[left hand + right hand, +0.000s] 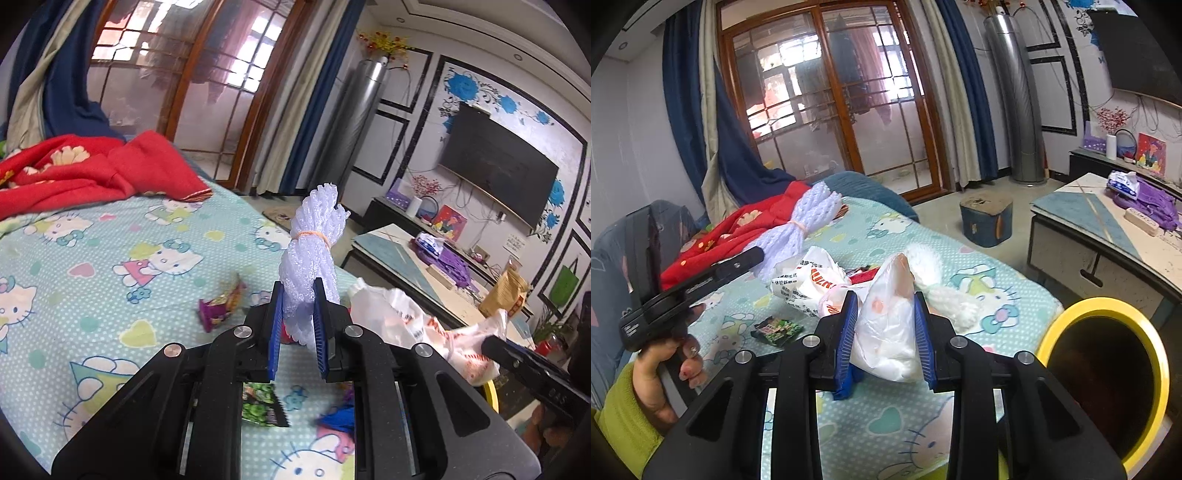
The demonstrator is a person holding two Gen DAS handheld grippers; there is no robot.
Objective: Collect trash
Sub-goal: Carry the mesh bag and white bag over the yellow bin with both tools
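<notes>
Left gripper (299, 314) is clamped on a bundle of white foam netting (314, 240) tied with an orange rubber band (308, 234); the bundle stands up out of the jaws, above the bed. Right gripper (886, 321) pinches a crumpled clear plastic bag (890, 325), also lifted off the cartoon-cat bedsheet (886, 424). Still on the sheet: a green snack wrapper (777, 329), a printed white bag (809, 280), a purple wrapper (219, 306). A yellow-rimmed bin (1108, 376) sits just right of the right gripper. A red blanket (92, 170) lies farther back.

Right gripper (886, 332) clamping plastic bag (892, 332), yellow-rimmed bin (1156, 369)
</notes>
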